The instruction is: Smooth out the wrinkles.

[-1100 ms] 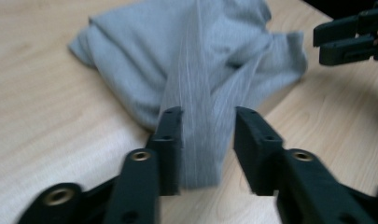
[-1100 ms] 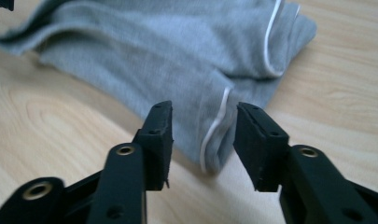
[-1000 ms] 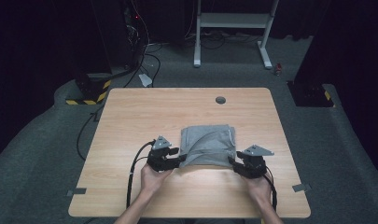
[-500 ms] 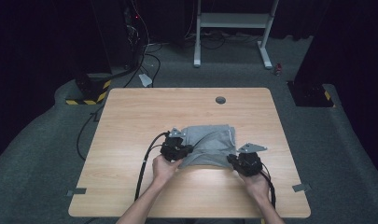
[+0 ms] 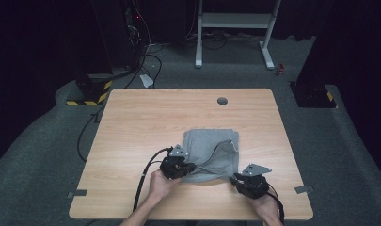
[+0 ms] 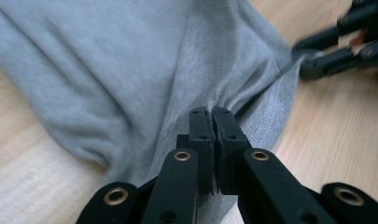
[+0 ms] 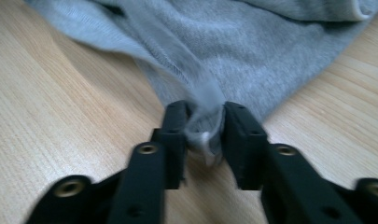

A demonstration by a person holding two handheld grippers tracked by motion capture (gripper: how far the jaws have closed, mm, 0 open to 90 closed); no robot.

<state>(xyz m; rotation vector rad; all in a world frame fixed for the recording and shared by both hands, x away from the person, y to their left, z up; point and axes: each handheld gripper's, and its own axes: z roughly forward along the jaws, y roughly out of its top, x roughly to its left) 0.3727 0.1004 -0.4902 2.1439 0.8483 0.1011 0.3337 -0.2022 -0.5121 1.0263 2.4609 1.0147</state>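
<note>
Cloth: the grey cloth lies folded on my wooden surface, toward its near side.
Left tool: clamped tight on a cloth fold.
Right tool: just been opening, jaws narrowly apart, cloth corner bunched between them.
</note>
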